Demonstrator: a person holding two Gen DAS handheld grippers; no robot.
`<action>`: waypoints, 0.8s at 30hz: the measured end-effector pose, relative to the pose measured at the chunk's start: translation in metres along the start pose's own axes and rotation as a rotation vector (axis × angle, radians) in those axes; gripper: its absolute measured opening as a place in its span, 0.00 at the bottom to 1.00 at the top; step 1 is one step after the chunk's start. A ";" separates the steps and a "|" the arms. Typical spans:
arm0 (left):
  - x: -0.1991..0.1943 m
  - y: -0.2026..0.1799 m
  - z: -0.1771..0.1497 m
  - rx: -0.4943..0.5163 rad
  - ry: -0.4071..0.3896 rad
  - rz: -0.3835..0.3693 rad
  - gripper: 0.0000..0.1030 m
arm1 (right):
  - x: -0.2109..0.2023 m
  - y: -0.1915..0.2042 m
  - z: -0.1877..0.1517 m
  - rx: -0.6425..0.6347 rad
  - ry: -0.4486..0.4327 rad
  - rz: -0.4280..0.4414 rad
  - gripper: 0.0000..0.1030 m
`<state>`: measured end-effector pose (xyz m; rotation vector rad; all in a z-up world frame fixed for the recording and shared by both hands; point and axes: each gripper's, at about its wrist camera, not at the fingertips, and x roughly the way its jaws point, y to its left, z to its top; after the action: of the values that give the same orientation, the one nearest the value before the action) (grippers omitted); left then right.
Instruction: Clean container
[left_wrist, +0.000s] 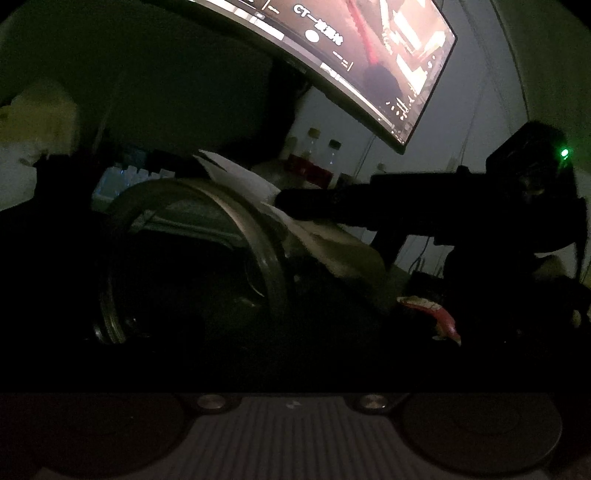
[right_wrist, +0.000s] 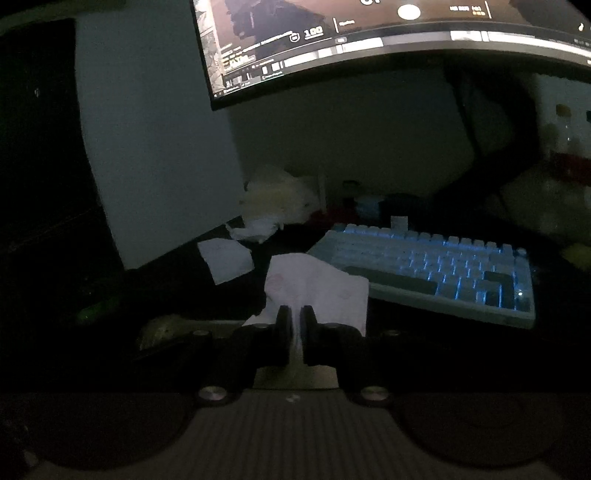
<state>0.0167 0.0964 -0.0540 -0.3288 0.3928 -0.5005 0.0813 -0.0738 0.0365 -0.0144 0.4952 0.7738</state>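
Note:
In the dim left wrist view a clear glass container (left_wrist: 229, 236) lies on its side close to the camera, its round rim facing right. It sits between the dark fingers of my left gripper (left_wrist: 207, 306), which are barely visible against it. My right gripper (left_wrist: 286, 197) reaches in from the right, its tips at the container's rim. It is shut on a white tissue (left_wrist: 243, 177) that drapes over the rim. In the right wrist view my right gripper (right_wrist: 294, 310) pinches the white tissue (right_wrist: 317, 284) between nearly touching fingers; the container does not show there.
A lit curved monitor (right_wrist: 369, 44) hangs above the desk. A backlit keyboard (right_wrist: 443, 269) lies to the right, with crumpled tissues (right_wrist: 255, 229) and a white paper (right_wrist: 225, 260) to the left. Bottles (left_wrist: 314, 162) stand behind the container, and a red-and-white item (left_wrist: 439, 314) lies lower right.

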 end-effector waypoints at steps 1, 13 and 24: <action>0.000 -0.002 -0.001 0.016 0.001 0.006 1.00 | -0.001 0.006 -0.001 -0.008 -0.002 0.038 0.08; -0.001 -0.003 -0.001 0.019 -0.004 0.003 1.00 | -0.001 0.001 -0.004 0.019 -0.019 -0.025 0.08; -0.001 0.000 -0.003 0.032 -0.011 -0.004 1.00 | -0.003 0.023 -0.012 0.029 -0.056 0.061 0.08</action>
<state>0.0148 0.0966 -0.0565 -0.3010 0.3727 -0.5087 0.0588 -0.0616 0.0311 0.0492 0.4553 0.8245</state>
